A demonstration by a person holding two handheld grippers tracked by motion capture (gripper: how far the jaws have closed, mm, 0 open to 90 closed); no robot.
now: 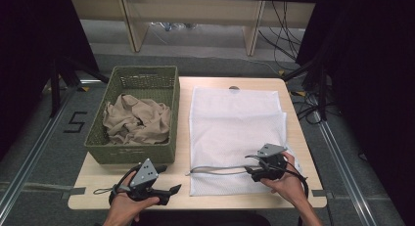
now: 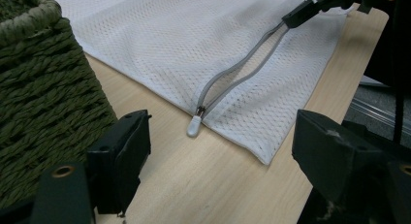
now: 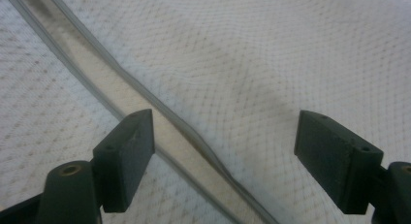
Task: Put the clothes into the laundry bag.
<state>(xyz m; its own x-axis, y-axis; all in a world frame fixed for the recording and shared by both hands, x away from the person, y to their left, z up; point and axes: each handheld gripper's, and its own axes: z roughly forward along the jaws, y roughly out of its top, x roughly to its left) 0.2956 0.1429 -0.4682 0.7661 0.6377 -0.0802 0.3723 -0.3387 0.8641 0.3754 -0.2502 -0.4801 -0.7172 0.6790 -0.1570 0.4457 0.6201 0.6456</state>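
A white mesh laundry bag [image 1: 235, 123] lies flat on the wooden table [image 1: 303, 152]. Its grey zipper [image 1: 215, 171] runs along the near edge and gapes open. The white zipper pull [image 2: 194, 127] rests on the table at the bag's left corner. My left gripper [image 1: 167, 178] is open near the table's front edge, apart from the bag, its jaws [image 2: 223, 132] aimed at the pull. My right gripper [image 1: 250, 168] hovers open over the bag's near right part. The open zipper [image 3: 160, 127] runs between its wide jaws [image 3: 225, 132], which pinch nothing.
A green woven basket [image 1: 132, 152] stands left of the bag and holds a crumpled beige cloth [image 1: 137, 119]. Its wall [image 2: 43, 98] is close beside my left gripper. Black stands and cables flank the table on the floor.
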